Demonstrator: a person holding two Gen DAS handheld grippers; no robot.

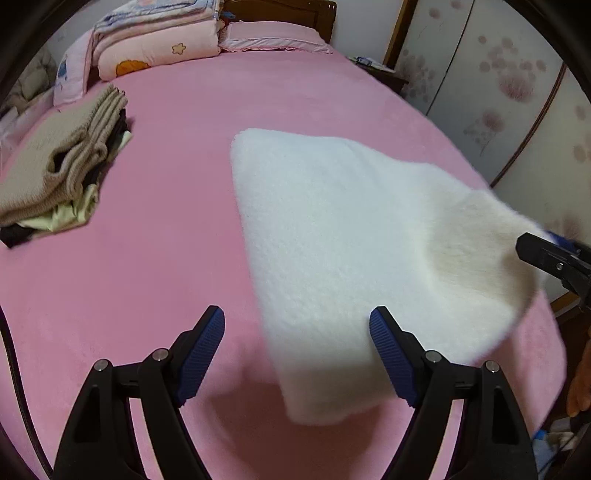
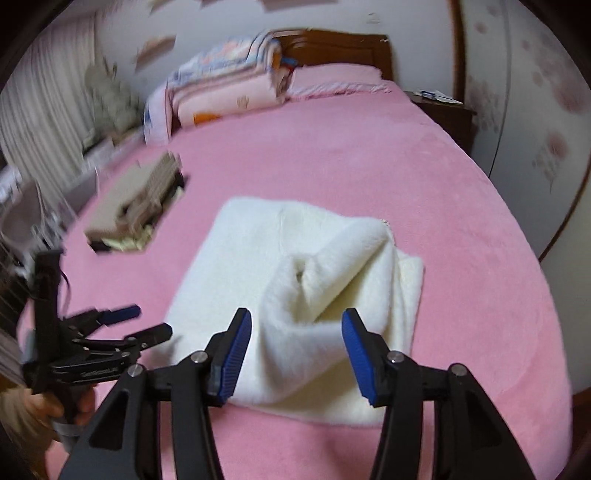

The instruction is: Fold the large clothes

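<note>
Folded white fleece garment (image 2: 295, 295) lies lengthwise toward the headboard (image 2: 332, 48).

Ahead of the right gripper (image 2: 295, 350) lies a white garment (image 2: 295, 295) of thick, fluffy fleece, matt and napped. Under it the pink bedspread (image 1: 147, 258) looks like soft, short-pile plush. Both tools are matt black plastic with ribbed blue rubbery pads (image 1: 207, 354) and small shiny metal pins. Farther ahead of the left gripper (image 1: 297, 354), a beige ribbed knit (image 1: 62, 162) tops a cloth stack, before a glossy dark wood headboard (image 1: 280, 9).

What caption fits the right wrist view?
Open right gripper poised over a partly folded white fleece garment on the pink bed, left gripper open alongside.
</note>
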